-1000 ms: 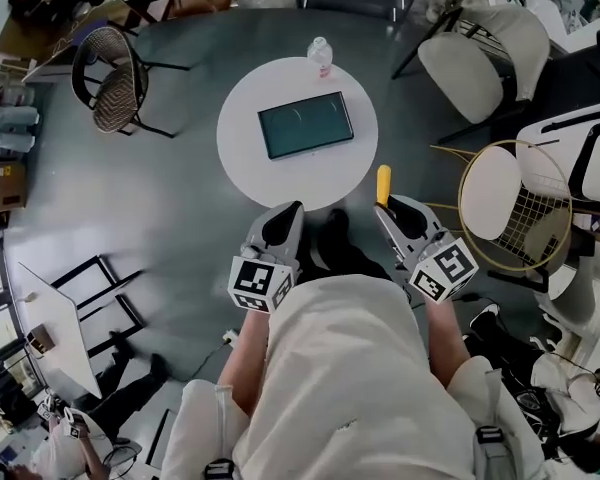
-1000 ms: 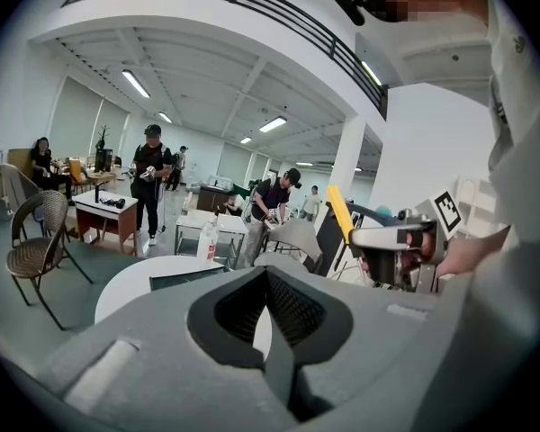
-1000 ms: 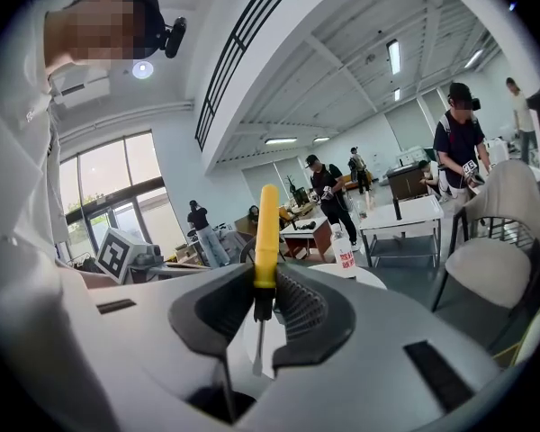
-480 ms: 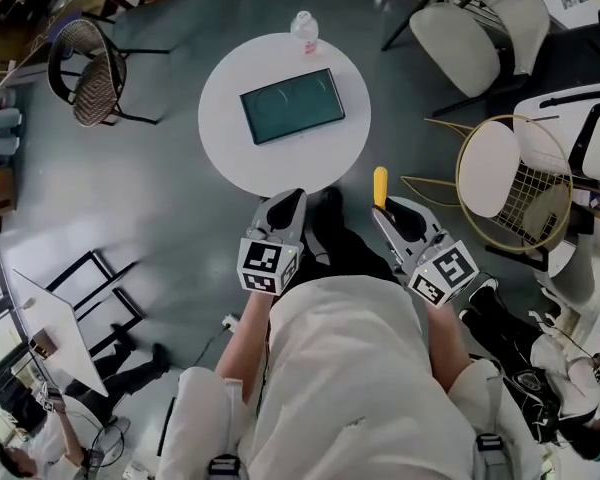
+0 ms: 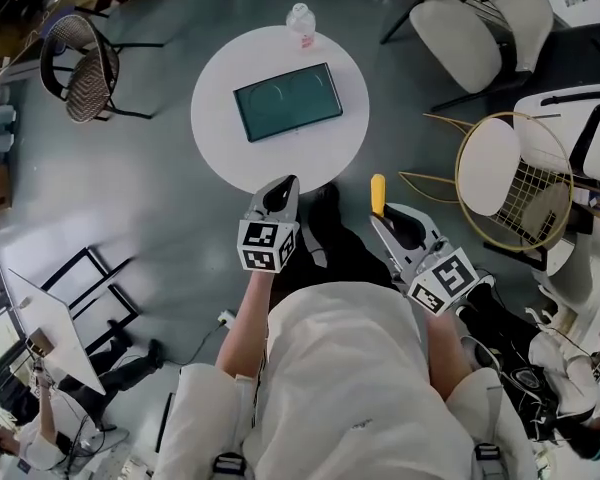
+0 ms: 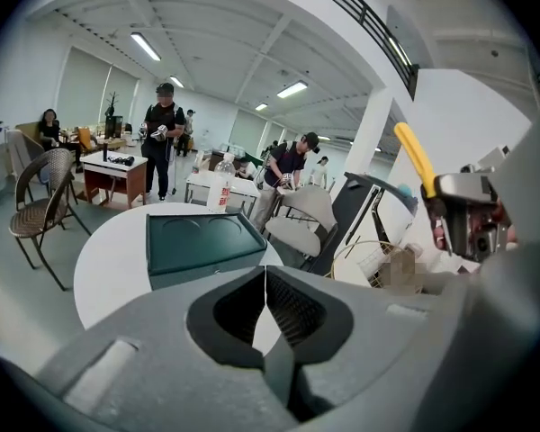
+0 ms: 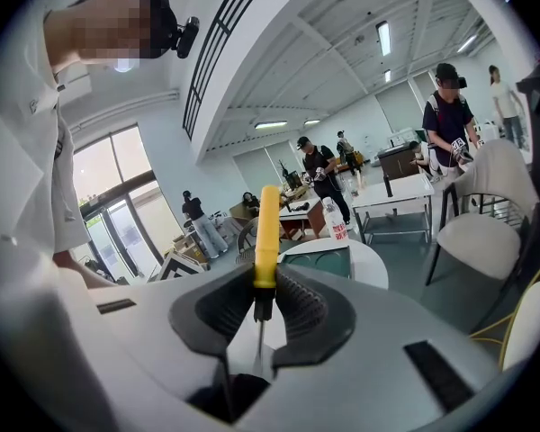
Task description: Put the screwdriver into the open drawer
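Head view: the person stands short of a round white surface [image 5: 215, 118] that carries a dark green drawer unit [image 5: 287, 101] at its centre and a clear bottle [image 5: 300, 18] at its far edge. Both tools are held in the air on the near side of the surface. The left hand-held gripper [image 5: 287, 182] is nearest the rim. The right hand-held gripper [image 5: 388, 218] is beside it, with the yellow handle of the screwdriver [image 5: 378, 192] projecting forward beyond its tips. Left gripper view: the jaws are clenched together with nothing between them. The drawer unit lies ahead on the surface, well apart from them, and whether a compartment stands open cannot be told from this angle. Right gripper view: the jaws are clamped on the screwdriver at the base of its handle, where the metal shaft begins. The handle points away from the camera, toward the surface in the distance. Progress, as judged: pickup is complete and the tool is securely carried. The approach to the surface, the placing into the drawer and the release all remain.
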A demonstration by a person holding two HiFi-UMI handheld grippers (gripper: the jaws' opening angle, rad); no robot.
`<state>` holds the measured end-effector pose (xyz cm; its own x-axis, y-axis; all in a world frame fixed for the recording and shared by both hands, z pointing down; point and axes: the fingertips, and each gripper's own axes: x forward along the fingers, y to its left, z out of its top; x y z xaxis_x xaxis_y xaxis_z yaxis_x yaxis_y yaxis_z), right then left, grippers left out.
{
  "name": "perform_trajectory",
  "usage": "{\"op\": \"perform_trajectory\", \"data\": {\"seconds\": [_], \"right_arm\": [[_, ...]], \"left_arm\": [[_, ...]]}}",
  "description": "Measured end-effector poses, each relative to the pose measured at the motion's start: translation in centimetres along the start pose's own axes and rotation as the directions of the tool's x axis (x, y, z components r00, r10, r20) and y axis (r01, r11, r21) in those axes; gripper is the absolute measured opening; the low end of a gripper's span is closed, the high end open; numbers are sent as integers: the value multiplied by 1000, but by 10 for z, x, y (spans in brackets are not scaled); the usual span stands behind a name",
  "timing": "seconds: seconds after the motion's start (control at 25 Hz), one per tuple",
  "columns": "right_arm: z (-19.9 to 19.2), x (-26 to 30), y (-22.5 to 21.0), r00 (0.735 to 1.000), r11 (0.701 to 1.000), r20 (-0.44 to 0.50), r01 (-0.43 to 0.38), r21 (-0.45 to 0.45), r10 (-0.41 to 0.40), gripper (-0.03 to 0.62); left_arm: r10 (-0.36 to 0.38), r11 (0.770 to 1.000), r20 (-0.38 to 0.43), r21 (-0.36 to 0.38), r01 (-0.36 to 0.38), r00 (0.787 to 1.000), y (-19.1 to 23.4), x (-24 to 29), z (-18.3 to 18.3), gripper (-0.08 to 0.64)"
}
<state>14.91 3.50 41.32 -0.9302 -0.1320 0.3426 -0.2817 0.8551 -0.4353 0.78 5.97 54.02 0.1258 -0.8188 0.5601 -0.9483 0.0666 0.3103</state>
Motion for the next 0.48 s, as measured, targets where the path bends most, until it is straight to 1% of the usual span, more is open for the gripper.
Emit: {"op": "perform_trajectory", "data": {"seconds": [0.16,0.32,0.48], "right_arm": [[-9,3,0,1000,1000,-18,-6,12,6,83],[-16,4,-2,999,1000,-42,-11,15,11,83],[-19,4,-3,999,1000,-54,-8,21,10,83]], "left_arm": [[-2,998,-25,-58,1,1000,11,18,-14,12],[12,998,-58,-54,-15,998,18,38,-24,14],[49,998,-87,-43,-53,995,27,52,-33,14]]}}
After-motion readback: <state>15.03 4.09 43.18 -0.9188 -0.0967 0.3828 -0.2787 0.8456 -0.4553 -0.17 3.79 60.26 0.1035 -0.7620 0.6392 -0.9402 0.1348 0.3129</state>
